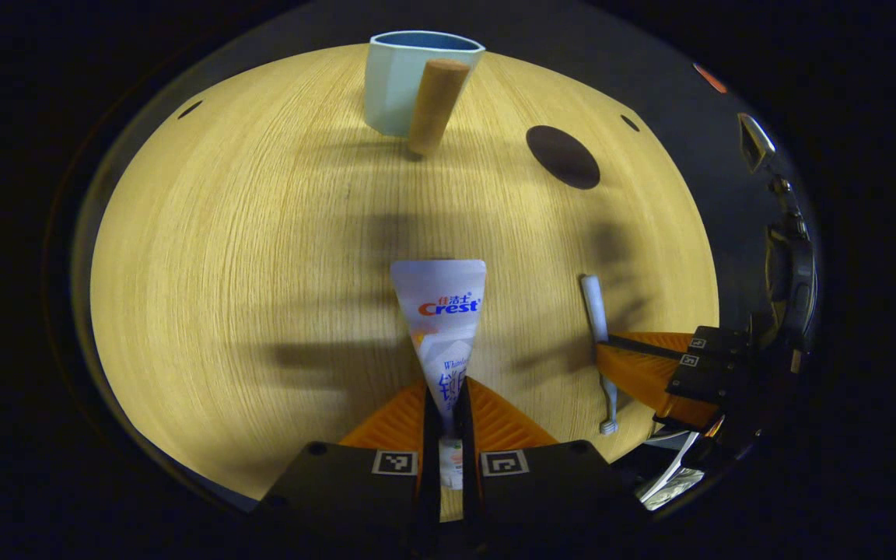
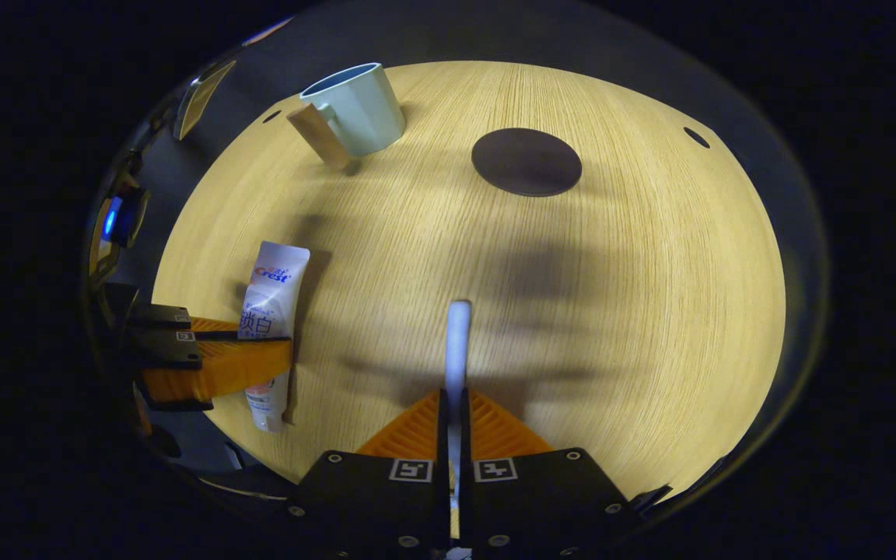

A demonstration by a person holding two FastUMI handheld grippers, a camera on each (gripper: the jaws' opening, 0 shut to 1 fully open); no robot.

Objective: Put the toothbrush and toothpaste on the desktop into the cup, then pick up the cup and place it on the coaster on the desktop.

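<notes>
Toothpaste tube (image 1: 440,327), soft and likely to buckle, sits pinched near its cap end by the left gripper (image 1: 448,404) at lower centre, while the right gripper (image 2: 454,412) clamps the stiff, light toothbrush (image 2: 457,342), the cup (image 1: 409,82) at top centre.

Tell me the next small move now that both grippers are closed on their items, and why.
Probably carry the toothpaste, pinched in the left gripper, forward over the cup. The cup stands upright and open, the right gripper already holds the toothbrush, and the coaster waits bare.
</notes>
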